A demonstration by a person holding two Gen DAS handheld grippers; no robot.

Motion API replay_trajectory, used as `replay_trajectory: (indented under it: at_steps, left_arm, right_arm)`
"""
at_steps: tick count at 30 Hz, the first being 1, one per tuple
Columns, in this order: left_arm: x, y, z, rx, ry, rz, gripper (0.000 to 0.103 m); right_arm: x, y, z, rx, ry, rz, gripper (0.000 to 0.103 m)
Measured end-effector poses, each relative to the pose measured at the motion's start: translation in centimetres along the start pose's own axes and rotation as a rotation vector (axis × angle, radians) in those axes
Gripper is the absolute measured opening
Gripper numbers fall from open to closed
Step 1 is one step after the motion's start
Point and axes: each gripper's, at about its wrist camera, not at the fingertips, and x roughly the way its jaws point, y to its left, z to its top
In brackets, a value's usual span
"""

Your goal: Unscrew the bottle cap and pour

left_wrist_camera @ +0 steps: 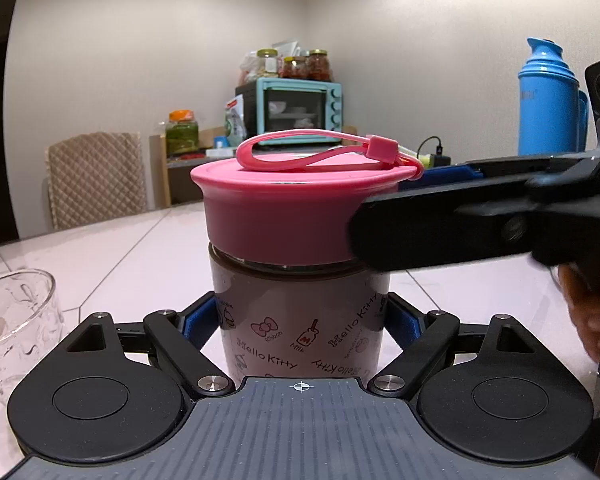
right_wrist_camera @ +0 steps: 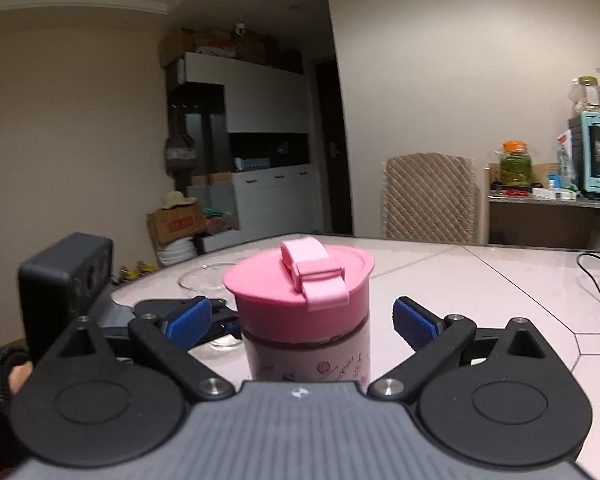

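Plain beige walls [left_wrist_camera: 160,20]. Pale tiled counter [left_wrist_camera: 140,248] in lower frame. Quilted chair back [left_wrist_camera: 96,178] at left. Teal oven [left_wrist_camera: 300,110] at centre, jars apparently on top. White cabinets [right_wrist_camera: 268,96] at upper centre.

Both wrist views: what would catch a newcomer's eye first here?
The pink cap on the Hello Kitty bottle fills the middle of both views. The left claw clamps the bottle's body, while the right claw straddles the cap, open. A glass stands left of the bottle.
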Motion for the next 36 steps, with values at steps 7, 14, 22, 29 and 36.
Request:
replay_trajectory:
  at_steps: [7, 14, 22, 29, 36]
  left_arm:
    - [0.0, 0.1, 0.0, 0.001, 0.000, 0.000, 0.090]
    - [-0.1, 0.1, 0.0, 0.001, 0.000, 0.000, 0.090]
    - [-0.1, 0.0, 0.0, 0.001, 0.000, -0.001, 0.090]
    - [-0.2, 0.1, -0.1, 0.001, 0.000, -0.001, 0.090]
    - [-0.3, 0.2, -0.2, 0.001, 0.001, -0.002, 0.090]
  right_arm:
    - [0.9, 0.5, -0.1, -0.001, 0.003, -0.007, 0.099]
    - [1.4, 1.5, 0.2, -0.014, 0.000, -0.050, 0.099]
    - [2.4, 2.1, 0.3, -0.002, 0.006, -0.105, 0.099]
    - [3.1, 2.3, 0.3, 0.019, -0.001, -0.137, 0.098]
    - [3.6, 2.2, 0.2, 0.023, 0.005, -0.143, 0.092]
